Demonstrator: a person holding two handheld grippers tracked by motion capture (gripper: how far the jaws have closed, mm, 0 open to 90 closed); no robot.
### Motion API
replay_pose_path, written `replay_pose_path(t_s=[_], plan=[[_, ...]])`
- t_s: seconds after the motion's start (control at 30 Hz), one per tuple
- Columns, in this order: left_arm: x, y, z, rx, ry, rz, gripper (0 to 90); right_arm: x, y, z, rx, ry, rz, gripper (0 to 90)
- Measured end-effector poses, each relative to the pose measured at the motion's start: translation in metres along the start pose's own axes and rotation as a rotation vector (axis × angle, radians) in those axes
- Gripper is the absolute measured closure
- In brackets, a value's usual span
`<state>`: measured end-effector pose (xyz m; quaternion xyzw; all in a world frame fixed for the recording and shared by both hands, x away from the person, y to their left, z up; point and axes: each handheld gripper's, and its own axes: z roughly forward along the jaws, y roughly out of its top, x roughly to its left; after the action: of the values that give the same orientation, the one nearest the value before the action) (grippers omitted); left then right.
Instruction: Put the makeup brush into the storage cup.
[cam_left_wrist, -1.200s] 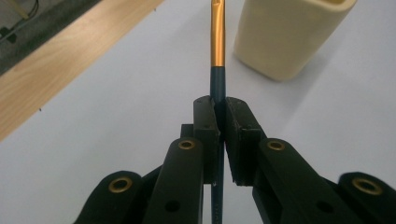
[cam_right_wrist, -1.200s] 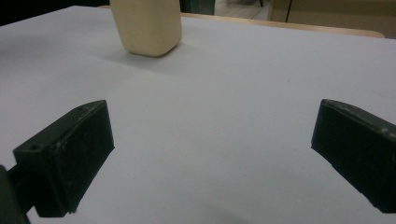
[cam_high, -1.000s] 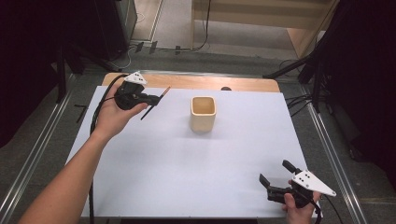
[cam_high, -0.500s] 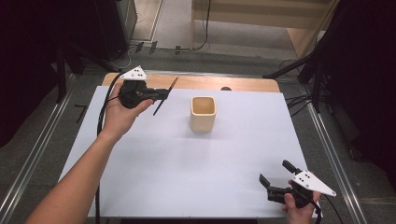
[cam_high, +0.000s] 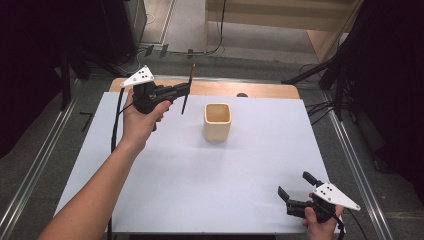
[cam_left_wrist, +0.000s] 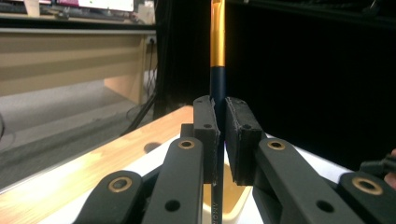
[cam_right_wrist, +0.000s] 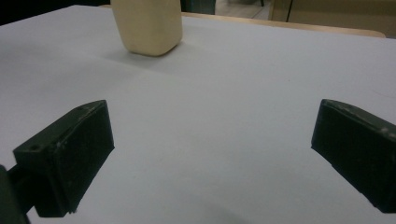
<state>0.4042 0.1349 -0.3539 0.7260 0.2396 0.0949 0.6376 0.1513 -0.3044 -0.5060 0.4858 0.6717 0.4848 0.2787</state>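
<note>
A thin brush (cam_high: 184, 104) with a dark blue shaft and a gold band (cam_left_wrist: 217, 37) stands nearly upright in my left gripper (cam_high: 186, 90), whose pads (cam_left_wrist: 239, 135) are shut on the shaft. That gripper hangs above the table's far left, just left of a cream square cup (cam_high: 217, 121). The cup's rim shows under the jaws in the left gripper view (cam_left_wrist: 236, 198). My right gripper (cam_high: 295, 186) rests at the near right corner, open with nothing between its jaws (cam_right_wrist: 210, 154). The cup (cam_right_wrist: 148, 25) is far ahead of it.
A white sheet (cam_high: 200, 170) covers the table, with a strip of bare wood (cam_high: 260, 90) along the far edge. Metal rails (cam_high: 35, 165) run down both sides on the floor. Cables (cam_high: 320, 107) lie off the far right corner.
My left hand has lifted and drifted right toward the cup. The brush swung from a slant to nearly upright. The right gripper stayed still.
</note>
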Motion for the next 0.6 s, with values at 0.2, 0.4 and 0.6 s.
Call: replay_pose_path(t_s=[0.2,0.4,0.6], plan=[[0.0,-0.004,0.01,-0.051,-0.023,-0.015,84.7,0.0,0.0,0.0,0.001,0.001,0.0,0.0],[-0.002,-0.009,0.024,-0.102,-0.032,-0.041,84.7,0.0,0.0,0.001,0.001,0.001,-0.001,0.0],[-0.005,-0.014,0.039,-0.118,-0.027,-0.05,84.7,-0.001,0.0,0.0,-0.001,0.001,0.003,0.0]])
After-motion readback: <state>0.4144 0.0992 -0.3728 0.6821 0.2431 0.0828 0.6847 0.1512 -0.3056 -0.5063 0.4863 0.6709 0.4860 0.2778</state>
